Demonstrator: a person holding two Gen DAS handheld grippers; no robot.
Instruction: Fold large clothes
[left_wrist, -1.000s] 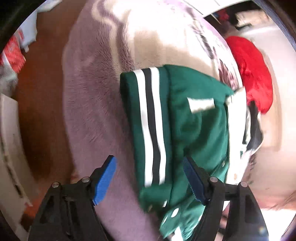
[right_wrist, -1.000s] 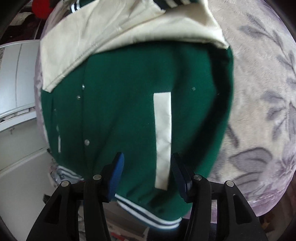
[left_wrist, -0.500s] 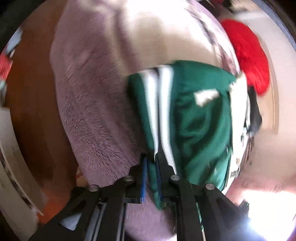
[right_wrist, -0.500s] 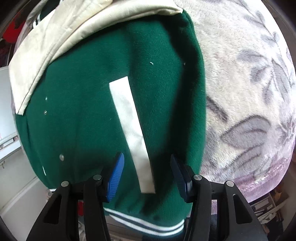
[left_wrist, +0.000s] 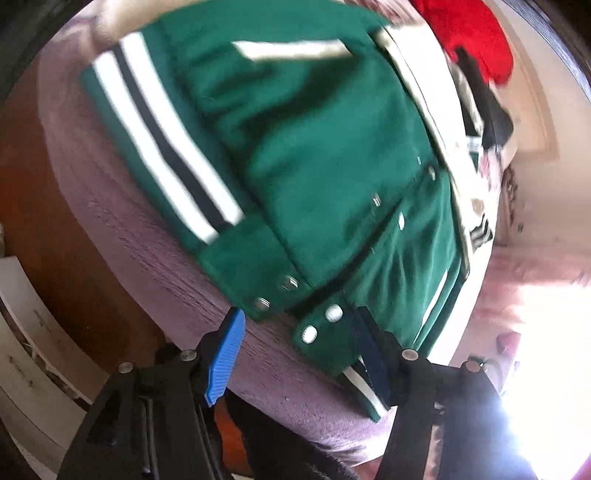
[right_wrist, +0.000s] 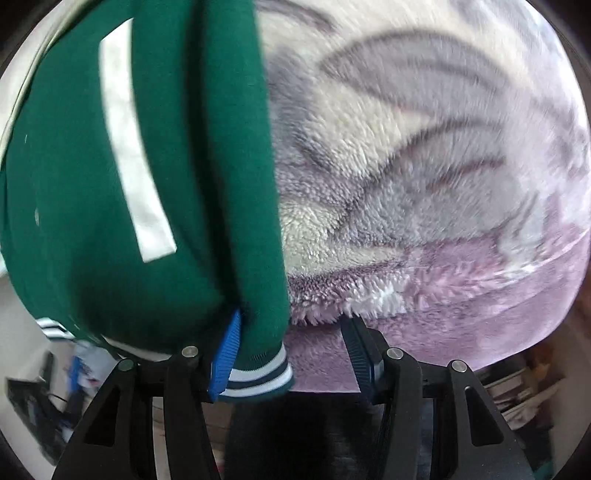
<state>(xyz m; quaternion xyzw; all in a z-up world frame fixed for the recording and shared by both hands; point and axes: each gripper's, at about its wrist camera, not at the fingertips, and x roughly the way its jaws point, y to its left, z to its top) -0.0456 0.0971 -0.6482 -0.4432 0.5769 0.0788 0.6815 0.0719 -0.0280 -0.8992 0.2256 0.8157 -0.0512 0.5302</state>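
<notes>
The green varsity jacket (right_wrist: 110, 177) is lying left of the right gripper (right_wrist: 291, 350), whose open jaws are straddling its striped hem (right_wrist: 258, 376), while the left gripper (left_wrist: 299, 350), jaws also open, is facing the snap-button corner (left_wrist: 280, 295).

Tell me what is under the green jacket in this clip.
The green jacket lies on a fluffy purple-and-cream blanket, which shows around its edges in both wrist views. A red item sits beyond it. What lies directly beneath the jacket's middle is covered.

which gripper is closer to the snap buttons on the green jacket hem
Left. The left gripper is open with the snap buttons just ahead of its fingertips. The right gripper is open at the jacket's folded side edge by the striped hem; no snaps show near it.
</notes>
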